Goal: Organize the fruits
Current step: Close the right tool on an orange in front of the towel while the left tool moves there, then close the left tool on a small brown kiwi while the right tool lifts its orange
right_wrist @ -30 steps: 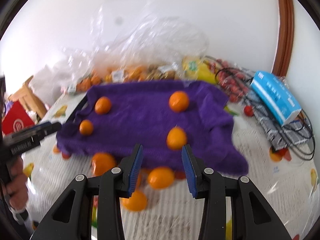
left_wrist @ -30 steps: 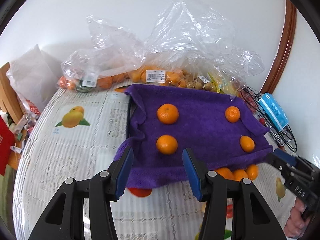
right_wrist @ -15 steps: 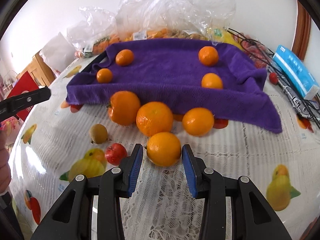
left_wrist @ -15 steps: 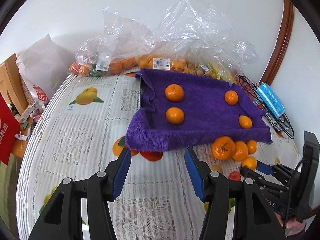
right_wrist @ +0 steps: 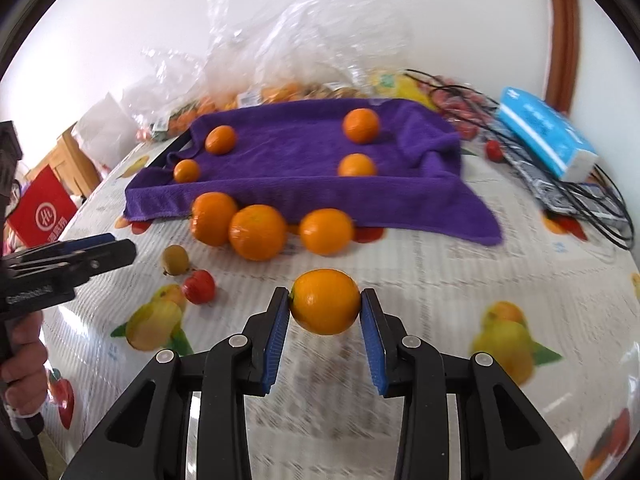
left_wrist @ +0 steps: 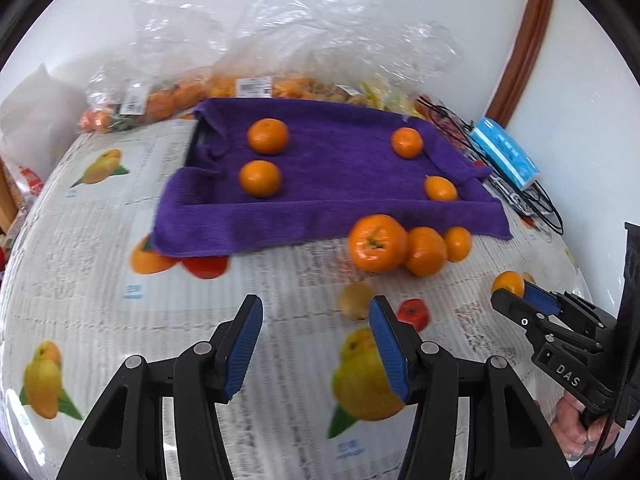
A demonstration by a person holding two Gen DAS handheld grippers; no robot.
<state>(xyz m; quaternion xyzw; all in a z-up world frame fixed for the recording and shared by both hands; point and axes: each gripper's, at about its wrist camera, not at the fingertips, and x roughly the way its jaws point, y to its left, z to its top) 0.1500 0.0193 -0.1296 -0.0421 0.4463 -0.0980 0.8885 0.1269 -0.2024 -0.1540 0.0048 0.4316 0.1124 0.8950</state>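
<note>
Blue-padded fingers of the right gripper (right_wrist: 325, 307) are pressed against both sides of a single orange (right_wrist: 325, 301), which is pinched between them just above the fruit-printed tablecloth (right_wrist: 432, 272); these jaws have just been closing onto it. In the left wrist view the same orange (left_wrist: 509, 282) is seen at the tip of the right gripper (left_wrist: 520, 294), held by a hand (left_wrist: 576, 432) at the lower right. The left gripper (left_wrist: 316, 322) is held spread apart over the tablecloth (left_wrist: 100, 240), with nothing between its pads; its jaws have lately been opened a little wider.

Just beyond the left gripper, a small brownish-green fruit (left_wrist: 356, 300) and a small red fruit (left_wrist: 413, 313) are found side by side on the cloth. Further back, three loose oranges (right_wrist: 256, 232) are lined up in a row, touching or nearly touching, just in front of the hanging edge of a purple towel (right_wrist: 304, 188). The towel is draped over a dark tray (left_wrist: 195, 145), and four smaller oranges (left_wrist: 267, 136) are set apart on it, two toward each end. Behind the towel, clear plastic bags (left_wrist: 280, 48) holding more fruit are piled against the white wall. A blue box (right_wrist: 544, 132) and tangled black cables (right_wrist: 592, 200) are seen at the far right.
</note>
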